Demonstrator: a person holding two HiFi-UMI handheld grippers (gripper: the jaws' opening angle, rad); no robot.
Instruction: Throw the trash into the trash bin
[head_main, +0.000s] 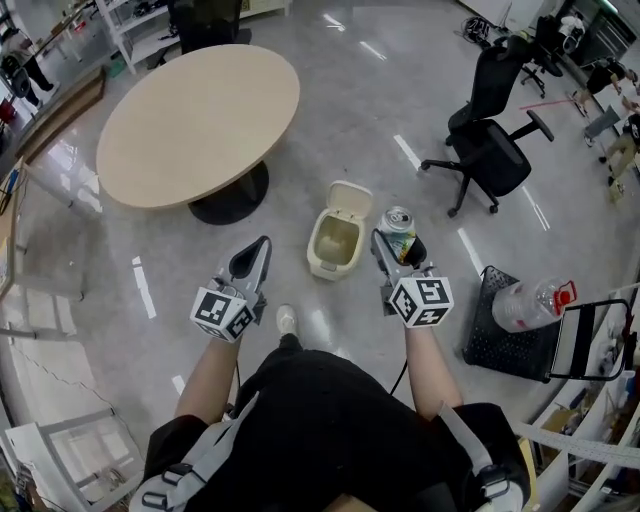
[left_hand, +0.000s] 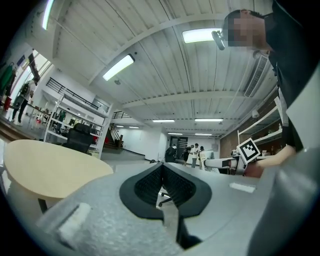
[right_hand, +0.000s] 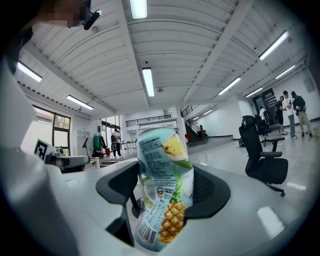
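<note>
The right gripper pinches the can upright, apparently for dropping into the open bin at its nine o'clock; the left gripper idles, jaws pressed together.

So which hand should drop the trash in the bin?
Right. The right gripper holds the pineapple-printed metal drink can, and the open cream plastic trash bin sits on the floor close by. The left gripper is shut and empty.
</note>
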